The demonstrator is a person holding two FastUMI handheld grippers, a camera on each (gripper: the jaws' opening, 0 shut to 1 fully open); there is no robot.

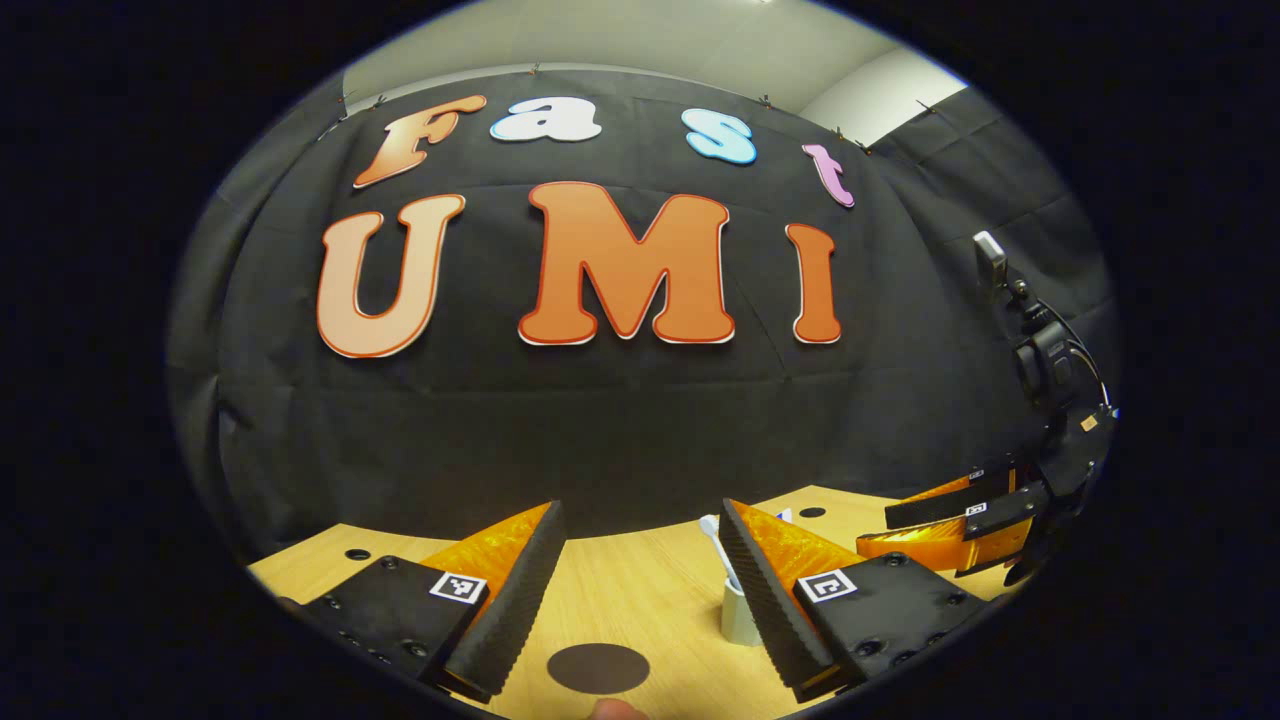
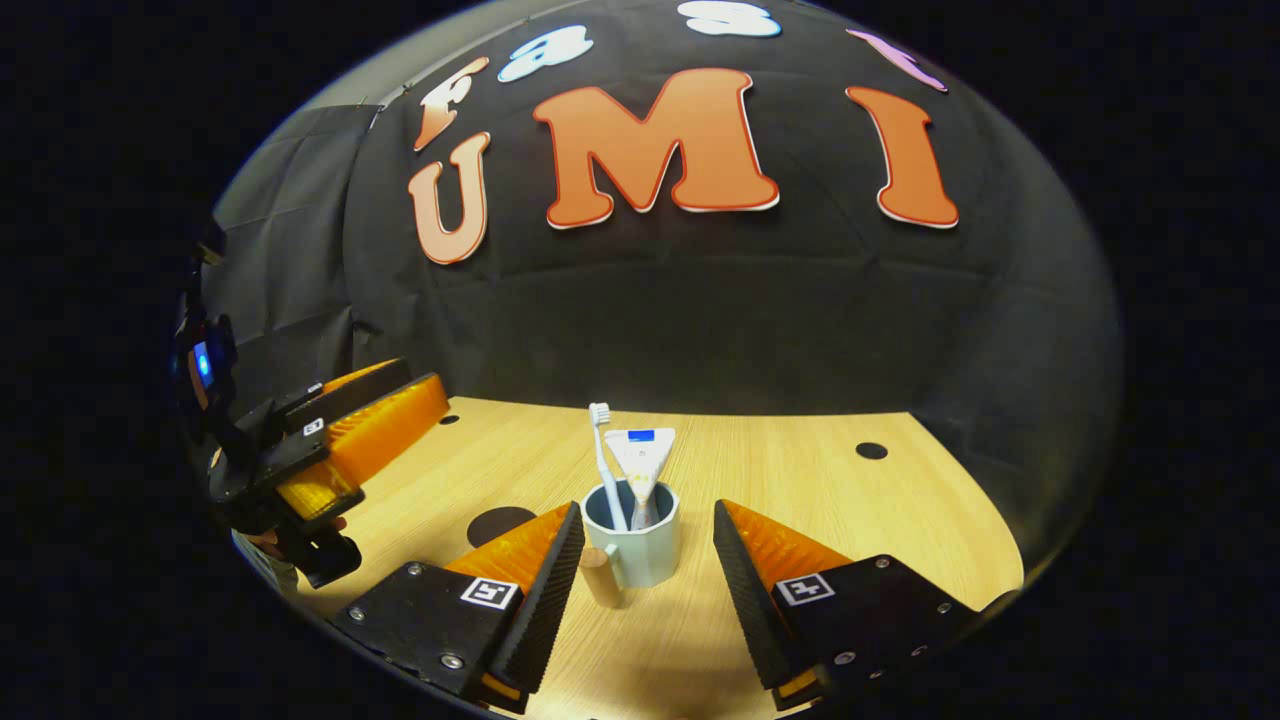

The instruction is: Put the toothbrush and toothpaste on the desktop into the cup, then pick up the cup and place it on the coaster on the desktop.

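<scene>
A pale blue cup (image 2: 640,555) with a wooden handle stands upright on the wooden desktop (image 2: 800,480). A white toothbrush (image 2: 604,455) and a white toothpaste tube (image 2: 640,465) stand inside it. My right gripper (image 2: 648,580) is open, its fingers on either side of the cup and apart from it. The dark round coaster (image 2: 498,523) lies to the cup's left. In the left gripper view my left gripper (image 1: 640,590) is open above the coaster (image 1: 598,667). The cup (image 1: 738,615) sits partly behind its right finger.
The other gripper (image 1: 960,520) hangs at the right of the left gripper view, and at the far left of the right gripper view (image 2: 320,450). Small dark holes (image 2: 871,451) dot the desktop. The black cloth wall closes the back edge.
</scene>
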